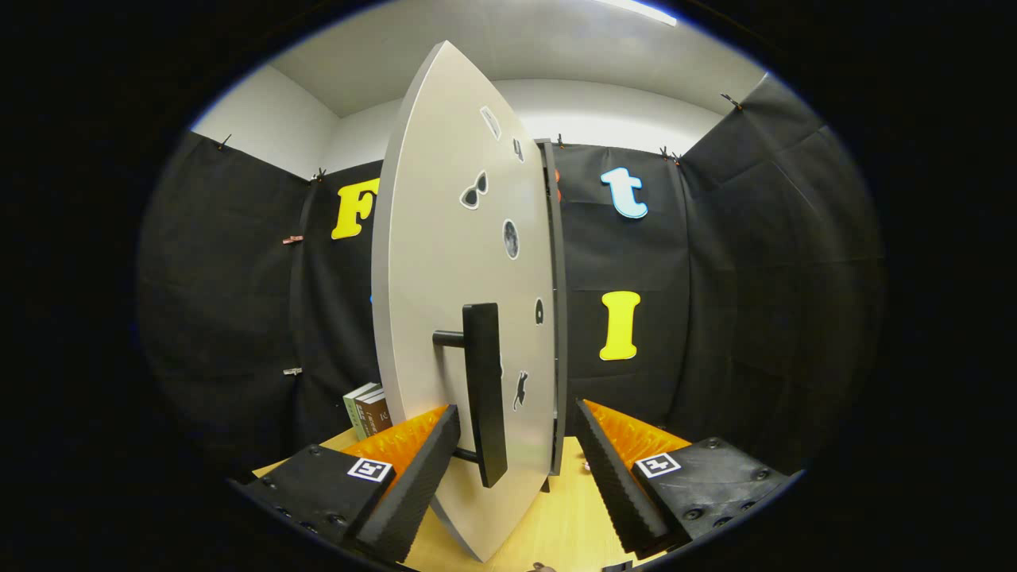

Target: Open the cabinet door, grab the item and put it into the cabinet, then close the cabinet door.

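Note:
A light grey cabinet door (445,262) stands partly open, swung out toward me, with small stickers on its face. Its black bar handle (485,389) sits upright, just ahead of my fingers and between them, nearer the left one. My gripper (516,453) is open. The left finger (413,485) is close beside the door's lower edge, and the right finger (616,485) stands apart past the door's hinge side. The dark edge of the cabinet body (556,318) shows behind the door. Nothing is held between the pads.
A few books (367,409) stand on the wooden tabletop (556,524) left of the door, beyond the left finger. Black cloth walls close in on all sides.

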A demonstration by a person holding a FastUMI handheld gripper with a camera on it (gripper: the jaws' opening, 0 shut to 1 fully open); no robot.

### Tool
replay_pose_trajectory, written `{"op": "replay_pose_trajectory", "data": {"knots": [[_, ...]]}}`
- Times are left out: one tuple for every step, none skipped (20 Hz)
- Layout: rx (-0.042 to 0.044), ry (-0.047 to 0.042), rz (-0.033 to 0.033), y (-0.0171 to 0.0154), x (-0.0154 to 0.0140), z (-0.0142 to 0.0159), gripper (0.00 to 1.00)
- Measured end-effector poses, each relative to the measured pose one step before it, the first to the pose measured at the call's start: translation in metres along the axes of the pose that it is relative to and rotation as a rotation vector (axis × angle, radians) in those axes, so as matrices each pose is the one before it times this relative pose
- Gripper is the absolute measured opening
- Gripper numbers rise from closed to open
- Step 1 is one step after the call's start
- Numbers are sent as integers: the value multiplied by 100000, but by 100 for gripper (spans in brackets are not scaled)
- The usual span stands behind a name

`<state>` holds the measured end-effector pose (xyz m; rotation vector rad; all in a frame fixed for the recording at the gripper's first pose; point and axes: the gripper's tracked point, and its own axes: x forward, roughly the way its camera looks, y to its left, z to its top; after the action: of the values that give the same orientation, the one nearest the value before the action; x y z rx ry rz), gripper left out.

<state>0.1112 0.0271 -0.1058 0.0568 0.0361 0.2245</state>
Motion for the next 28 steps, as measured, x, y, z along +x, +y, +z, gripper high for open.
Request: {"op": "replay_pose_trajectory", "data": {"knots": [[702, 38, 59, 1417, 572, -310, 95], [904, -44, 241, 1203, 603, -214, 95], [870, -177, 250, 1213, 844, -165, 95], [314, -49, 358, 1227, 731, -255, 95], [26, -41, 348, 1103, 782, -205, 95], [-45, 318, 872, 1051, 525, -147, 95], [387, 136, 1644, 1282, 425, -62, 95], [1022, -379, 1865, 1259, 223, 177, 96], [788, -1211, 1577, 967, 359, 339, 96], [119, -1207, 1122, 822, 41, 400, 96], [-537, -627, 512, 550, 22, 104, 96], [-1060, -159, -134, 249, -30, 61, 96], [-1320, 117, -1006, -126, 36, -44, 97], [-1420, 373, -1357, -251, -188, -124, 97], [-802, 409, -1425, -357, -48, -42, 97], [-422, 267, -1809, -528, -137, -28, 97], [102, -48, -2154, -548, -139, 131, 96], [603, 49, -2586, -678, -90, 185, 96], [429, 1182, -2416, -633, -52, -178, 96], [-283, 890, -2183, -584, 10, -29, 96], [-743, -395, -1502, -432, -16, 260, 97], [-343, -1310, -990, -385, -121, 509, 97], [-155, -1132, -155, -70, -109, 512, 96], [-464, -776, -64, -41, -79, 399, 96], [-1092, -44, -374, -258, -17, 48, 96], [-1377, 122, -397, -204, -84, 93, 96], [-834, -385, -744, -250, -64, 256, 96], [65, -210, -182, -35, -154, 138, 96]]}}
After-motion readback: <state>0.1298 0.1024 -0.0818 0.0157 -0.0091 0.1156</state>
